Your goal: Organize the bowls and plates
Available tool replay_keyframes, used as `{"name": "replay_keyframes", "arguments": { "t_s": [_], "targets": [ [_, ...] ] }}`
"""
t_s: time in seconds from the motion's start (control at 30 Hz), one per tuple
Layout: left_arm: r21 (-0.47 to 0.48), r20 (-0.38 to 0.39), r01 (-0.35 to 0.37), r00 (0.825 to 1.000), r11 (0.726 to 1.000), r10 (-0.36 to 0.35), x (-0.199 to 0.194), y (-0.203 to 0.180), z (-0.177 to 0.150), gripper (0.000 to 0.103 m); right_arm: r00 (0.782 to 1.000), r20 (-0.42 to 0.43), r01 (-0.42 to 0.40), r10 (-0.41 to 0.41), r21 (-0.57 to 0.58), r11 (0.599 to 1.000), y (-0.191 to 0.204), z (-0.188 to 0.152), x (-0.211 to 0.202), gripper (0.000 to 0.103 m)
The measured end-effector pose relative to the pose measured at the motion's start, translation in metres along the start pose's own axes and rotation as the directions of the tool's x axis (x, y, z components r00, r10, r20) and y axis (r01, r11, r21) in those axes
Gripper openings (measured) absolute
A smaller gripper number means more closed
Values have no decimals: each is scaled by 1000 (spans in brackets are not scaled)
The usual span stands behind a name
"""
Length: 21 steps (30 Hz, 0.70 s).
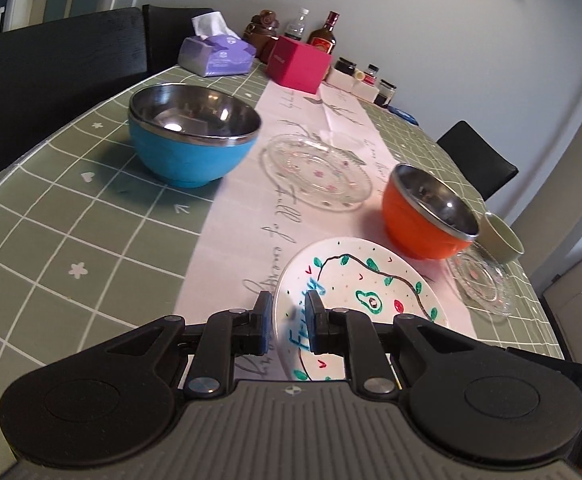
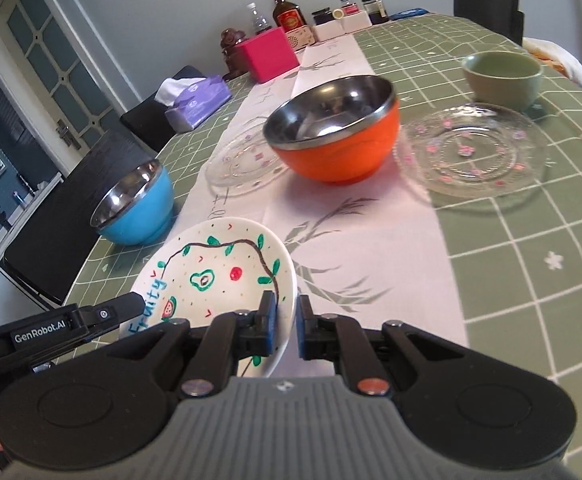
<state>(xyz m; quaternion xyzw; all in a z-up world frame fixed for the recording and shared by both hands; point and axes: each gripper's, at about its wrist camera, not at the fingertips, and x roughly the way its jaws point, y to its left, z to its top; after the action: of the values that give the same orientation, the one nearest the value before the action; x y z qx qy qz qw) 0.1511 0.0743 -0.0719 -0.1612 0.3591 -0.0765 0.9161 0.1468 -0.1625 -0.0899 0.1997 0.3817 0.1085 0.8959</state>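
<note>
Although the table (image 2: 531, 288), under its green gridded cloth and pale runner, takes up most of both views, the coming move is judged to turn on the painted white plate (image 2: 219, 276) at its near end. That plate is straddled at two rim points: its left edge stands between the fingers of the left gripper (image 1: 287, 320), its right edge between those of the right gripper (image 2: 285, 322). Both pairs of fingers are set narrow about the rim; the right gripper's left pad appears pressed to the plate, but whether either grip is fully closed cannot be told, as a slim gap is seen beside each rim. The plate is round, so no long axis governs; it lies directly ahead of both grippers, neither clearly nearer.

Next in size, the blue bowl (image 1: 193, 140) is placed far left, the orange bowl (image 2: 333, 128) on the runner beyond the plate. A glass plate (image 1: 317, 170) lies between the bowls; a second glass plate (image 2: 471, 152) sits right of the orange bowl, with a green cup (image 2: 501, 76) behind it.

Only in the right wrist view is the left gripper's body seen from outside, and the second glass plate shown whole. Only in the left wrist view is the blue bowl's steel interior seen fully.
</note>
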Motion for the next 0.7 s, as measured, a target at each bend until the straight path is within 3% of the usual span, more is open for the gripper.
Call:
{"name": "replay_keyframes", "arguments": {
  "t_s": [0.7],
  "targets": [
    [-28,-50,-45,998,999,44,17,17,-7,18,999,-36,6,-6,-23,1000,6,-1,31,8]
  ]
}}
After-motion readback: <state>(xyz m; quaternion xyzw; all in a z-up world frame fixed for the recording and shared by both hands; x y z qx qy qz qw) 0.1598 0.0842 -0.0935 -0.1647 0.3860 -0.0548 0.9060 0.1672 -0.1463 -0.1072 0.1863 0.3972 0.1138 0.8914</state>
